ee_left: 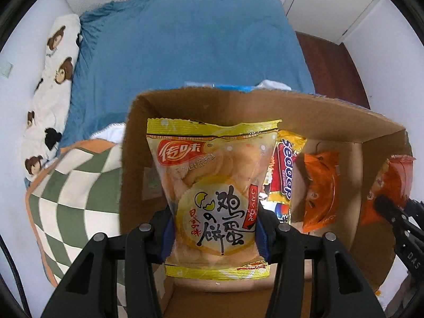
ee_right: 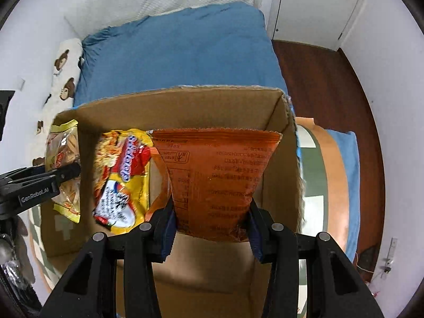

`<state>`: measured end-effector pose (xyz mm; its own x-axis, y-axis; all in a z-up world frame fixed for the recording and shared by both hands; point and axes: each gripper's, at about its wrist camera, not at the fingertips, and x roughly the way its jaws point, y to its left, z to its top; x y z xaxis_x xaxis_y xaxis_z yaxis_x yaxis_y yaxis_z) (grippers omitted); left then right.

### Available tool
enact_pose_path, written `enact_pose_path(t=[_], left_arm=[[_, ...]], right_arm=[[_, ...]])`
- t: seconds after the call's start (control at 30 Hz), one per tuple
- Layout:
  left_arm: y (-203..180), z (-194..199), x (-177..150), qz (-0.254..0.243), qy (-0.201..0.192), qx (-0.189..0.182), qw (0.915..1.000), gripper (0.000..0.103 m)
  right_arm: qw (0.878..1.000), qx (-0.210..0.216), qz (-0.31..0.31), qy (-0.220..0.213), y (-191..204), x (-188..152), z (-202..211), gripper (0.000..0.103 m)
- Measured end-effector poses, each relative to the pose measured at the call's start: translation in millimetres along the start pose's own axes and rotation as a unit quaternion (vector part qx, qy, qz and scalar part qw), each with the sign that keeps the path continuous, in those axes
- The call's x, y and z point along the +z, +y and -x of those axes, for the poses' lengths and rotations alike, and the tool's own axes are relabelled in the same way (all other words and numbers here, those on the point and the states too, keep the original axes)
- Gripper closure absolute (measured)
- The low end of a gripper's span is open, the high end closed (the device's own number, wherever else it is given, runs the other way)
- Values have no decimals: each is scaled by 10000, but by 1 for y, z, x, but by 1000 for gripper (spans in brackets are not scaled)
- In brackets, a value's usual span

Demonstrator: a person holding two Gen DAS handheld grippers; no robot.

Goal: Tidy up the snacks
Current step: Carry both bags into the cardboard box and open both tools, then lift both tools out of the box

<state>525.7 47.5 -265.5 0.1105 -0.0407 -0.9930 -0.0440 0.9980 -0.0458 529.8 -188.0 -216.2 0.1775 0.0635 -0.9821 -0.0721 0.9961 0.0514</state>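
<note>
My left gripper [ee_left: 213, 235] is shut on a yellow egg-cracker bag [ee_left: 212, 185], held upright inside the cardboard box [ee_left: 331, 116] near its left wall. My right gripper [ee_right: 210, 228] is shut on an orange snack bag [ee_right: 217, 175], held upright at the box's right end [ee_right: 281, 137]. A yellow-red Sedaap noodle pack [ee_right: 122, 177] and another orange bag [ee_left: 322, 190] stand between them. The yellow bag also shows at the left in the right wrist view [ee_right: 63, 169], with the left gripper's fingers [ee_right: 66, 172] on it. The right gripper's fingers [ee_left: 389, 206] show at the right in the left wrist view.
The box sits on a bed with a blue blanket [ee_left: 185, 39]. A green-white checked blanket [ee_left: 74, 190] lies left of the box, and a bear-print pillow [ee_left: 50, 92] lies by the wall. Dark wooden floor [ee_right: 326, 84] and white wardrobe doors [ee_right: 312, 2] are to the right.
</note>
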Motion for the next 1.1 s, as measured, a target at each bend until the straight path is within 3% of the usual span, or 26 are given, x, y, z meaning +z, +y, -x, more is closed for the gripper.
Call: enact_pose_path(t=[0.07, 0.17, 0.2, 0.5, 1.1], left_arm=[[2, -6, 1, 93, 92, -177, 9998, 51], [5, -9, 0, 63, -21, -243, 9997, 15], [4, -9, -1, 37, -73, -206, 9998, 13], [0, 0, -15, 145, -264, -313, 9991, 12], [-24, 74, -105, 6, -1677, -155, 9857, 12]], right_arm=[[9999, 22, -53, 107, -2, 4, -11, 53], [9996, 67, -151, 249, -6, 6, -22, 23], [9995, 72, -165, 258, -7, 6, -24, 15], [9994, 137, -241, 212, -8, -3, -24, 12], [9969, 171, -25, -769, 2, -75, 33, 12]])
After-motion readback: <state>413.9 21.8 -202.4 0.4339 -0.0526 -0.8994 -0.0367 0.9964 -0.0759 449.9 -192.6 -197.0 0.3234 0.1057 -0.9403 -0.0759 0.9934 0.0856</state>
